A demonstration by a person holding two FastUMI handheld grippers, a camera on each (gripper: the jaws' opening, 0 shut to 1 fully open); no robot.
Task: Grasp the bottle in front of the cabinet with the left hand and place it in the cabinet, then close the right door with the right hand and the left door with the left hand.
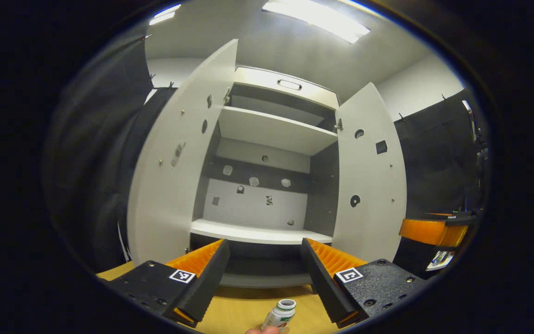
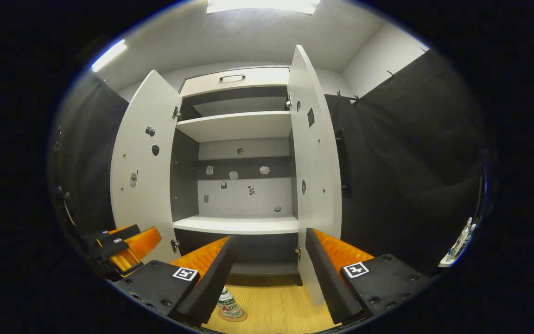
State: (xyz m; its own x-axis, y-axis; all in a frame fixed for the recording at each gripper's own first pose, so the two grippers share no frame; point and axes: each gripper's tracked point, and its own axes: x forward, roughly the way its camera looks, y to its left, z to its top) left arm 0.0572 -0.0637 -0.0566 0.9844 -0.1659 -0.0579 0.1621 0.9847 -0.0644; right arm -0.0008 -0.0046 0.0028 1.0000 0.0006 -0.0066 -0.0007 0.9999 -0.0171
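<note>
Wooden table (image 1: 244,320) fronts cabinet (image 1: 267,232), both doors wide. Bottle (image 1: 280,315) stands at bottom centre of left gripper view, below left gripper (image 1: 264,273), jaws wide, empty. Right gripper (image 2: 267,278) likewise empty. Judgement: lower, straddle bottle, close squarely mid-body.

right gripper (image 2: 267,273) jaws apart, nothing between them | cabinet (image 2: 239,125) ahead, left door (image 2: 144,167) and right door (image 2: 315,162) both swung open | bottle (image 2: 228,304) upright on wooden floor (image 2: 276,306), in front | left gripper (image 2: 123,248) low at left
</note>
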